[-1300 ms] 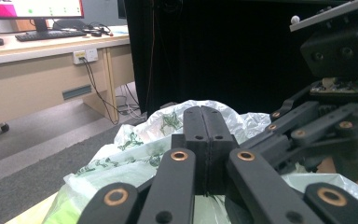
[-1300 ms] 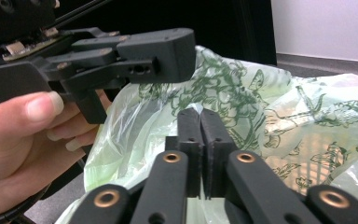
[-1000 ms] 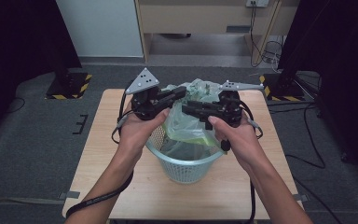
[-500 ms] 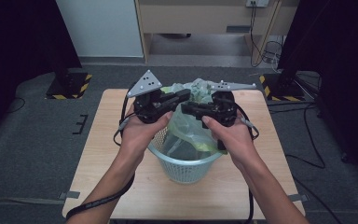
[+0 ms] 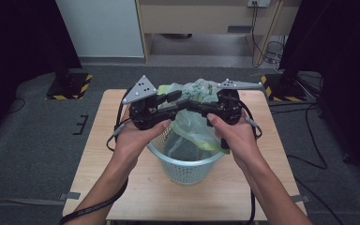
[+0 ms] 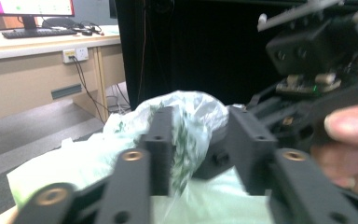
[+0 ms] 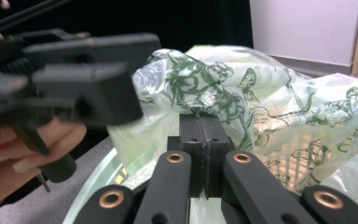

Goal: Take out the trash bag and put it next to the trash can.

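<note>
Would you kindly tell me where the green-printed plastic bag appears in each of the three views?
High view: the plastic bag sits centre, rising from the basket, between both grippers.
Left gripper view: bag at centre, between the left gripper's open jaws.
Right gripper view: bag centre-right, pinched by the right gripper.
Shared landmark: the bag's dark green print.

I can read no words, brands or numbers anywhere here. The bag (image 7: 242, 102) carries only a green printed pattern of leaves and figures, no lettering. The monitor (image 6: 25, 7) at the far desk glows with coloured blocks, too blurred for me to read.
</note>
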`<move>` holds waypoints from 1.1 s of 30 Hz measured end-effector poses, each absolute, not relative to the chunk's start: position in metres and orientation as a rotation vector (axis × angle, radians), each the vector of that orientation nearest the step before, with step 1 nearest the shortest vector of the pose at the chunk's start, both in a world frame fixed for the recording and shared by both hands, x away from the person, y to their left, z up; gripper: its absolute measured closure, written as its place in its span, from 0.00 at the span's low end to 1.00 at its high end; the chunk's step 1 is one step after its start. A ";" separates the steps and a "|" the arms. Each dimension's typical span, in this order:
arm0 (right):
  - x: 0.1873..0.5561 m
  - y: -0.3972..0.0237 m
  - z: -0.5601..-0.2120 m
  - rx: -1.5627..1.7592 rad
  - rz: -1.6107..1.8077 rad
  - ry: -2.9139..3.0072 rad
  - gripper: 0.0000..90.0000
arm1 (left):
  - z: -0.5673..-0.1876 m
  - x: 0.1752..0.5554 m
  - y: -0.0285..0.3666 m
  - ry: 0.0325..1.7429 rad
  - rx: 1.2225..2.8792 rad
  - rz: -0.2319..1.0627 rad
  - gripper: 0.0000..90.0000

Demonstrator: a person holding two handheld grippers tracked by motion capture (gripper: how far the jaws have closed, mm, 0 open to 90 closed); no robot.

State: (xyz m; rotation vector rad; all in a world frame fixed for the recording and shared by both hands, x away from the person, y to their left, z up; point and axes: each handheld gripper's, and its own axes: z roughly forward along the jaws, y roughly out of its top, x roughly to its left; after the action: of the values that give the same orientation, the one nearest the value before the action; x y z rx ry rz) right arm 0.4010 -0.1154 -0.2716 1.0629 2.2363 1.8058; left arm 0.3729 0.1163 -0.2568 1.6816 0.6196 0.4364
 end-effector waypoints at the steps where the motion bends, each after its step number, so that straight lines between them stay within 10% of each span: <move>1: 0.401 -0.116 -0.271 1.063 1.813 2.234 1.00 | -0.259 0.373 0.117 0.634 1.683 0.449 0.54; 9: 0.403 -0.116 -0.264 1.047 1.823 2.230 1.00 | -0.274 0.379 0.111 0.636 1.793 0.404 0.30; 21: 0.393 -0.110 -0.242 0.986 1.837 2.228 1.00 | -0.269 0.381 0.088 0.591 1.833 0.459 0.34; 33: 0.388 -0.106 -0.239 0.966 1.825 2.230 0.99 | -0.272 0.385 0.084 0.583 1.813 0.476 0.90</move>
State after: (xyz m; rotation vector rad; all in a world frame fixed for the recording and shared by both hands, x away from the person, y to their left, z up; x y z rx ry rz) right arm 0.3878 -0.1062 -0.2389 0.9661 2.2297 1.8254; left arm 0.3847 0.0838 -0.2716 1.8126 0.5830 0.4763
